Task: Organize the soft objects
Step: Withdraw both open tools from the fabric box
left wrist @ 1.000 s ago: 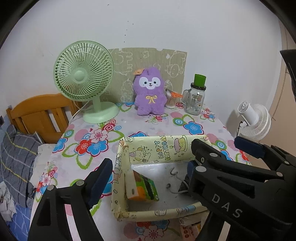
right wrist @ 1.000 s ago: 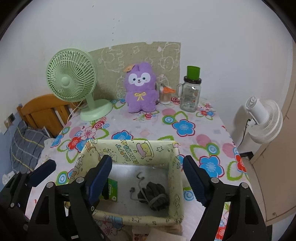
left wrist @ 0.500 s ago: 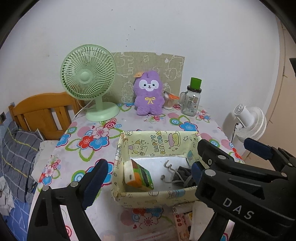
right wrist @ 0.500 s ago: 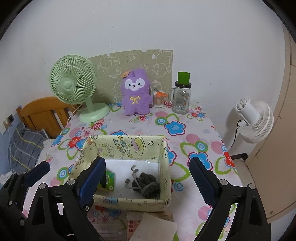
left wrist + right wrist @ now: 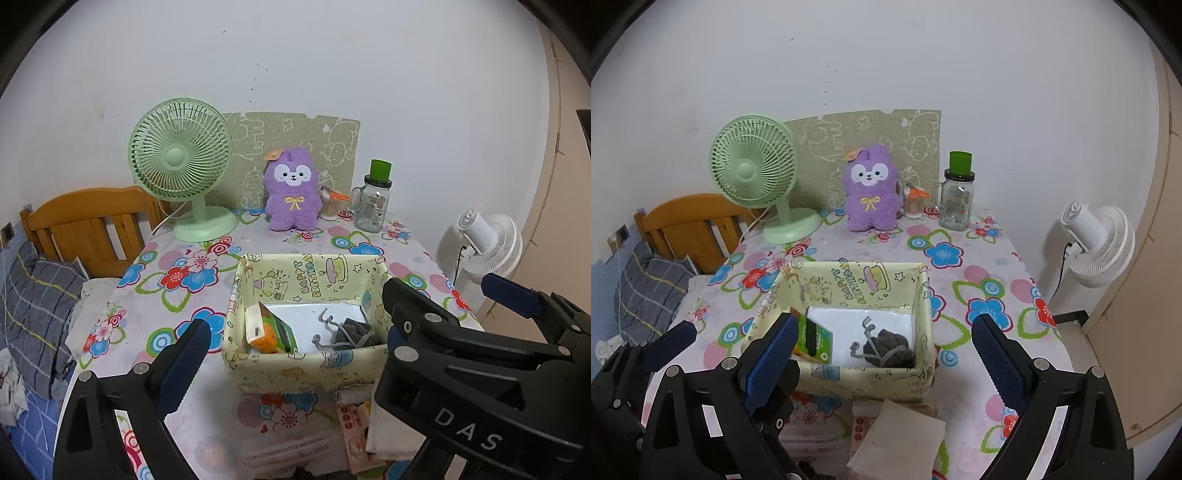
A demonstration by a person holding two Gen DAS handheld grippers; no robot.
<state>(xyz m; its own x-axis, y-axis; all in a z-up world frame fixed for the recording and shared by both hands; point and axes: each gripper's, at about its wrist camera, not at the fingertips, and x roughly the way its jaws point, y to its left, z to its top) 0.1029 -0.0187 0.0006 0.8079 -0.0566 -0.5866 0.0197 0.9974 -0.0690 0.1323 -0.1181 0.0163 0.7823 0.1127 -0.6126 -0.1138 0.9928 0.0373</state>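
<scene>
1. Left wrist view: I am holding my left gripper (image 5: 291, 345) over the near edge of the flowered tablecloth (image 5: 173, 306), its fingers spread wide with nothing between the pads; they have just been opening further.
2. The yellow cartoon-print box (image 5: 306, 373) is sitting on the cloth just ahead of me. Inside it, a grey drawstring pouch (image 5: 354, 334) is lying on the white floor toward the right wall, and an orange and green carton (image 5: 275, 332) is leaning against the left wall.
3. My right gripper (image 5: 882, 350) is hanging beside the left one, its fingers also wide apart and gripping nothing; these too have just been opening. Seen from the right wrist, the box is showing between its two blue pads, untouched.
4. The purple plush toy (image 5: 872, 194) is standing upright at the far end of the table, against the patterned board, well apart from the box. The green desk fan (image 5: 757, 177) is to its left, a glass jar with a green lid (image 5: 956, 199) to its right.
5. Folded paper and flat packets (image 5: 897, 439) are lying on the cloth just in front of the box.
</scene>
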